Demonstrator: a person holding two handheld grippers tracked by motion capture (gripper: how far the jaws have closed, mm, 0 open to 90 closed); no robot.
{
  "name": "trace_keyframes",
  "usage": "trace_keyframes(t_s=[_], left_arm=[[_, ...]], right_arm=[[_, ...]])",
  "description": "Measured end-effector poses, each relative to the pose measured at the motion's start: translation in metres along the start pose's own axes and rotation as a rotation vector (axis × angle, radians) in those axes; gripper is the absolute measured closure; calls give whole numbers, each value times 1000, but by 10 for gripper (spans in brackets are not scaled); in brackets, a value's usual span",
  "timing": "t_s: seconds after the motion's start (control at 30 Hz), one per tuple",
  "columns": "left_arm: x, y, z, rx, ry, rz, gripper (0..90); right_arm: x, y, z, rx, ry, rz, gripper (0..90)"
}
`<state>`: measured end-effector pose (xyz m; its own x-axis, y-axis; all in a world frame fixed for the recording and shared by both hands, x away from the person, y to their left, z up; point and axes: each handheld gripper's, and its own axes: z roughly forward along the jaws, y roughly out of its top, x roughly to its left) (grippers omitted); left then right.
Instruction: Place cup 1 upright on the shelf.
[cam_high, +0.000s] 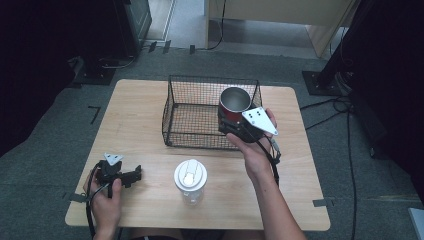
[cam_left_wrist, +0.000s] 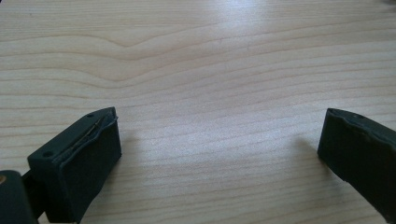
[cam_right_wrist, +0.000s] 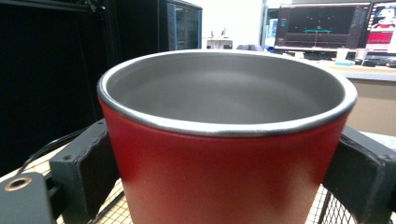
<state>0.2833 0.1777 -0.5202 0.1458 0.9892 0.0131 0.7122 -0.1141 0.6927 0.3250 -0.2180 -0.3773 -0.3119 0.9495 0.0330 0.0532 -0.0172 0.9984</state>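
A red cup (cam_high: 234, 106) with a steel inside hangs over the right part of the black wire basket (cam_high: 190, 112), held upright. My right gripper (cam_high: 235, 127) is shut on the red cup (cam_right_wrist: 224, 177), one jaw pressing each side of its wall. A clear bottle with a white lid (cam_high: 190, 180) stands on the table near the front edge. My left gripper (cam_high: 134, 175) rests at the front left, jaws open with bare wood between them (cam_left_wrist: 219, 144). The cup's base is hidden.
The wooden table (cam_high: 135, 115) has bare wood left of the basket and along the right side. Cables and black stands lie on the floor beyond the table. Monitors and a dark cabinet (cam_right_wrist: 182, 28) stand far behind the cup.
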Motion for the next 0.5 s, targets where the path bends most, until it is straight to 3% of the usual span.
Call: trace_keyframes(t_s=[0.23, 0.5], left_arm=[[-1, 0, 0, 0, -3, 4, 0], [-1, 0, 0, 1, -3, 4, 0]], right_arm=[[-7, -7, 18, 24, -34, -20, 72], [-15, -12, 39, 64, -62, -10, 72]])
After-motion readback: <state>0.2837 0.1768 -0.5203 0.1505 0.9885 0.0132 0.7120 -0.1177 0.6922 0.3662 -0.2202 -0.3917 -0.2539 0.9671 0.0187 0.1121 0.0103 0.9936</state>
